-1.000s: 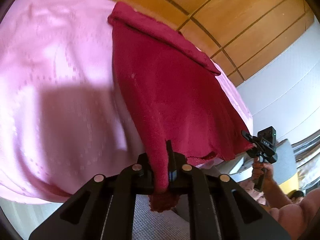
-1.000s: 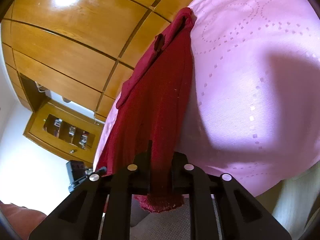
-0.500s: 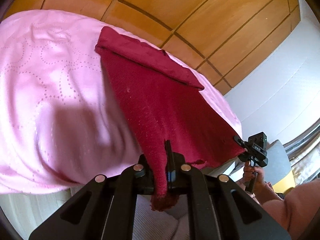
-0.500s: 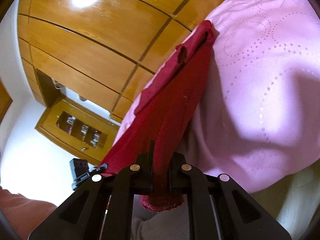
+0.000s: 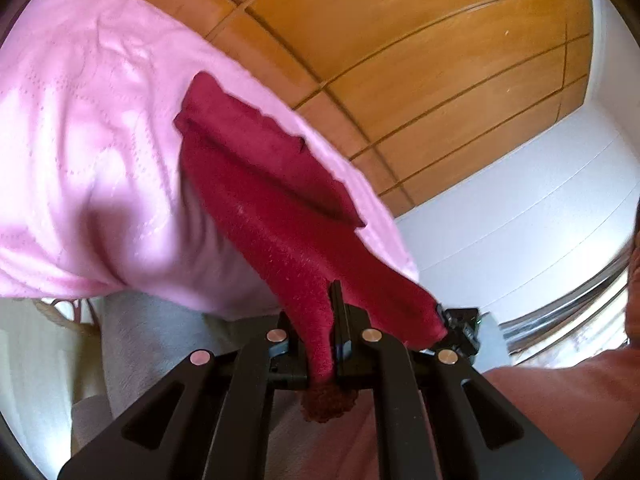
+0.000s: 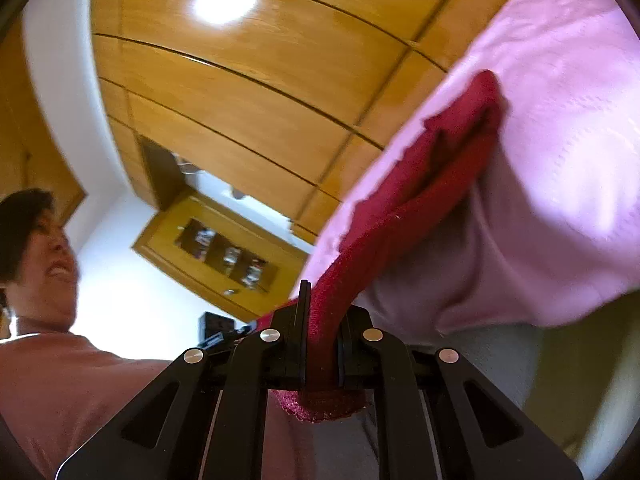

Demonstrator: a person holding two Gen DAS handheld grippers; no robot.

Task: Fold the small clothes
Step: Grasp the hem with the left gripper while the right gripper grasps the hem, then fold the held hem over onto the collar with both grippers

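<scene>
Grippers left point(image 5: 332, 332) and right point(image 6: 324, 344) each clamp red garment point(image 5: 276, 216) corners.

red cloth point(image 5: 280, 216): fuzzy, matt knit
pink bedspread point(image 5: 92, 128): smooth, faintly shiny fabric
wardrobe point(image 6: 248, 80): glossy wood

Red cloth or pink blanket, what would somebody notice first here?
Probably the dark red cloth, stretched up off the pink bedspread in the middle of both views. The left gripper and the right gripper each pinch one near corner of it. Shiny wooden wardrobe doors fill the background.
</scene>
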